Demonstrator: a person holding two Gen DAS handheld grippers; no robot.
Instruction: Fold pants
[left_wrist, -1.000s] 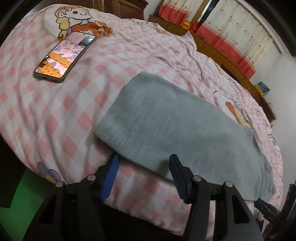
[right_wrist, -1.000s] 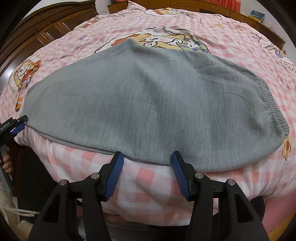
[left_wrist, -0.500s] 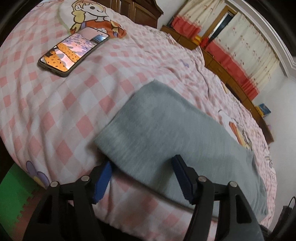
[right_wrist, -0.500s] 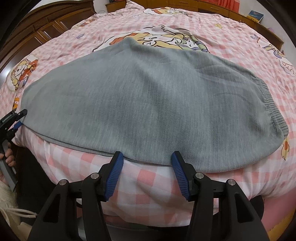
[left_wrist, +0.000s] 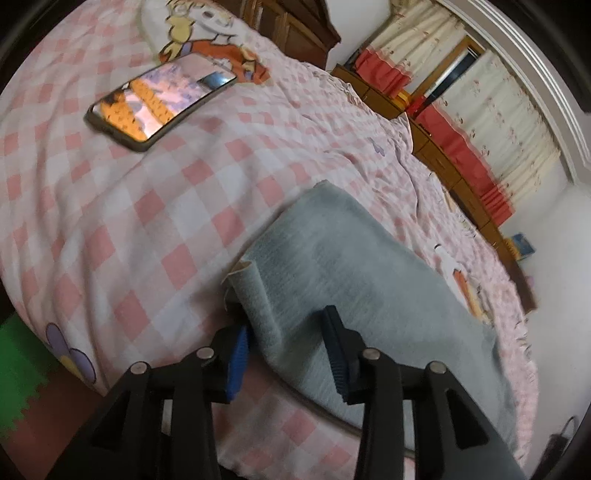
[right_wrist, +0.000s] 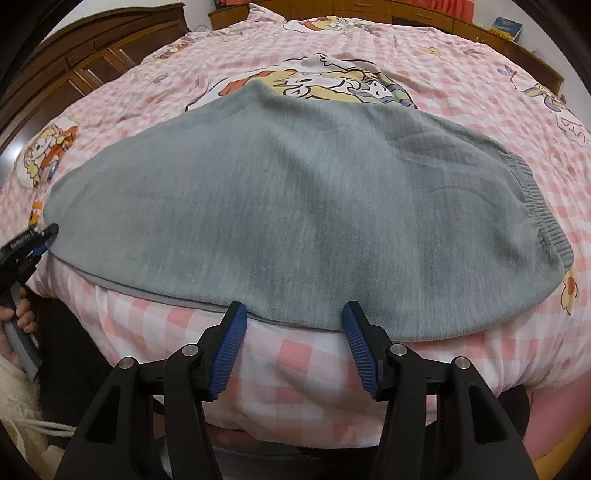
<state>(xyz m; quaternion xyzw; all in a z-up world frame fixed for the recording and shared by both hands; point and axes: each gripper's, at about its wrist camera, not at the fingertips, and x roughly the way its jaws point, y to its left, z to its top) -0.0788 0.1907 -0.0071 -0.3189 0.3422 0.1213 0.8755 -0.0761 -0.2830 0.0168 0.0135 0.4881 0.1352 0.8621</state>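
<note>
Grey pants (right_wrist: 288, 206) lie folded lengthwise on the pink checked bed, waistband (right_wrist: 543, 206) at the right in the right wrist view. In the left wrist view the pants (left_wrist: 369, 280) have their near leg corner (left_wrist: 255, 291) curled up between my left gripper's (left_wrist: 284, 343) open blue fingers; the jaws straddle the hem, not closed. My right gripper (right_wrist: 293, 332) is open, its tips at the pants' near edge above the bed's side. The left gripper (right_wrist: 29, 236) shows at the far left of the right wrist view.
A phone (left_wrist: 159, 99) lies on the bed (left_wrist: 110, 221) beyond the pants' leg end. Wooden cabinets (left_wrist: 454, 173) and red-and-cream curtains (left_wrist: 491, 122) line the far wall. Green floor mat (left_wrist: 18, 373) lies below the bed edge. A dark wardrobe (right_wrist: 74, 70) stands at the left.
My left gripper has pushed forward onto the leg hem, and the corner has lifted and curled between its fingers. The right gripper has stayed at the near edge, open.
</note>
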